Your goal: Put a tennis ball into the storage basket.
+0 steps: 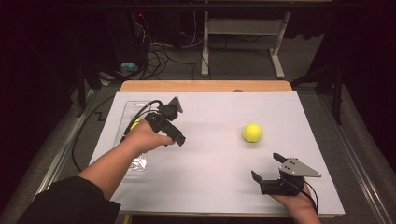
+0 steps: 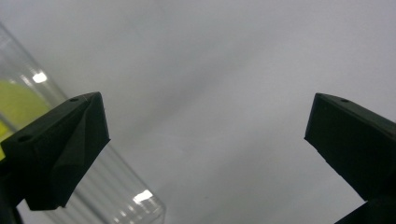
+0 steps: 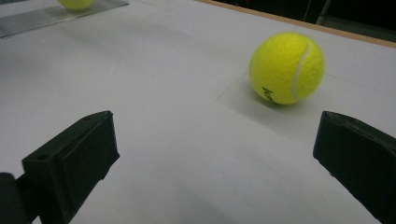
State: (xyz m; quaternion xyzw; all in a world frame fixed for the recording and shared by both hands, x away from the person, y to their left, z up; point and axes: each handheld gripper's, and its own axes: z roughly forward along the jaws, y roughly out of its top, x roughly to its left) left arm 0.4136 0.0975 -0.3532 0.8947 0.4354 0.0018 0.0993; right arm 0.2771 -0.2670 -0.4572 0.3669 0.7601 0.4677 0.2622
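A yellow tennis ball [image 1: 252, 132] [image 3: 286, 67] lies on the white board [image 1: 210, 158], right of the middle. A second yellow ball [image 1: 135, 124] [image 2: 16, 105] [image 3: 74, 3] sits in a clear plastic tray [image 1: 128, 109] [image 2: 116, 186] [image 3: 42, 18] at the left, partly hidden by my left hand. My left gripper [image 1: 169, 127] [image 2: 205, 144] hangs open over the board just right of the tray, with nothing between its jaws. My right gripper [image 1: 267, 167] [image 3: 210, 154] rests open near the front right edge. It points at the loose ball, which lies a short way beyond its jaws.
The board lies on a wooden table [image 1: 205, 86] whose far edge shows behind it. Beyond the table are a desk frame [image 1: 205, 46] and loose cables [image 1: 159, 56] on the dark floor. A black cable [image 1: 77, 140] trails off the table's left side.
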